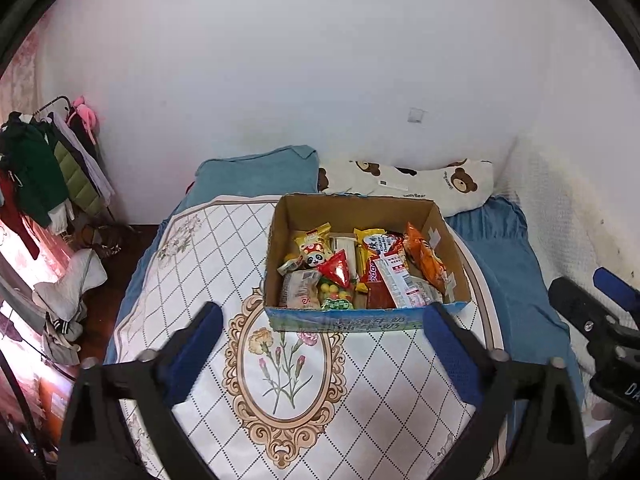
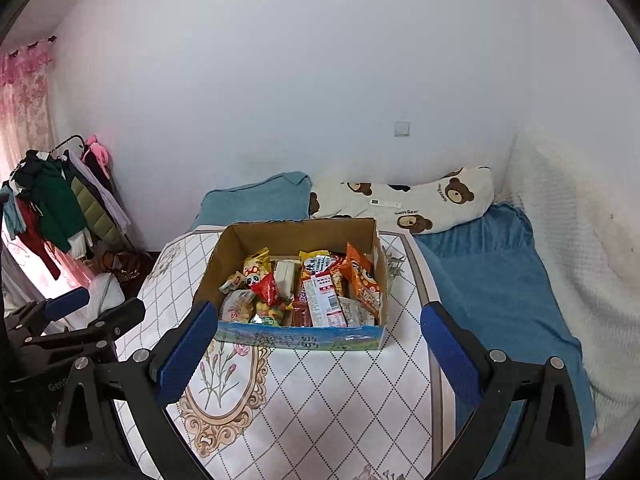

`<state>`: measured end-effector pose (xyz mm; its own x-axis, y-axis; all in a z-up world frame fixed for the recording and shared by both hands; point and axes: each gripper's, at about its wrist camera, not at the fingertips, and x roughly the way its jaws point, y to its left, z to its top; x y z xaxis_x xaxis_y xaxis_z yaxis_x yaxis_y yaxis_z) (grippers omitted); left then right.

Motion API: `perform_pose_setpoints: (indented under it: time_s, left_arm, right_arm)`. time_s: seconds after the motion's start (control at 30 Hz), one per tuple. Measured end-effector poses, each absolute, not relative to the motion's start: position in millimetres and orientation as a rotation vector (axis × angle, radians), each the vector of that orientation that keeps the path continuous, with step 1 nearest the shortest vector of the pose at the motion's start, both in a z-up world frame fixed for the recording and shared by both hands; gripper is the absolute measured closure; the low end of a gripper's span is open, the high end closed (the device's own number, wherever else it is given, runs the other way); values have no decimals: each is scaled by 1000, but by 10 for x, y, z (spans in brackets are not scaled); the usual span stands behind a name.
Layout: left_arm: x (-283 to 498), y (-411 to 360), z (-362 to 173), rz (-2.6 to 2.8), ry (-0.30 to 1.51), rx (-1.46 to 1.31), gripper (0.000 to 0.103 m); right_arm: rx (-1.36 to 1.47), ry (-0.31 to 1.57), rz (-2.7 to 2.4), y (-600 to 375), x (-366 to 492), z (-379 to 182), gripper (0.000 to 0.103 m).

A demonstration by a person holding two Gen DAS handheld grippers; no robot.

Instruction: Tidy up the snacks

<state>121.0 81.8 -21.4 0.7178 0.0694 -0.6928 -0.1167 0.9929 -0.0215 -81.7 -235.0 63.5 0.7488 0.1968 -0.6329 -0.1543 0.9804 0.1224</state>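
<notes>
An open cardboard box (image 1: 352, 208) stands on a small table with a floral cloth (image 1: 192, 280); it also shows in the right wrist view (image 2: 296, 230). It holds several snack packets, among them a red triangular packet (image 1: 338, 270), an orange bag (image 1: 426, 258) and a panda packet (image 1: 314, 258). My left gripper (image 1: 322, 320) is open and empty, in front of the box. My right gripper (image 2: 316, 318) is open and empty, also just before the box front. The right gripper shows at the edge of the left wrist view (image 1: 600, 300).
The table stands on a bed with a blue sheet (image 2: 492, 280). A blue pillow (image 1: 260, 176) and a bear-print pillow (image 1: 420, 184) lie behind the box. A clothes rack (image 1: 48, 168) stands at the left by the floor. A white blanket (image 2: 568, 220) lies along the right.
</notes>
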Motion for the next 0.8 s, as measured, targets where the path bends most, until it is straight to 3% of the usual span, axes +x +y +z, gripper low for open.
perform_pose_setpoints:
  time_s: [0.8]
  left_arm:
    - [1921, 781, -799, 148, 866, -39, 0]
  right_arm:
    - [40, 768, 97, -2384, 21, -121, 0]
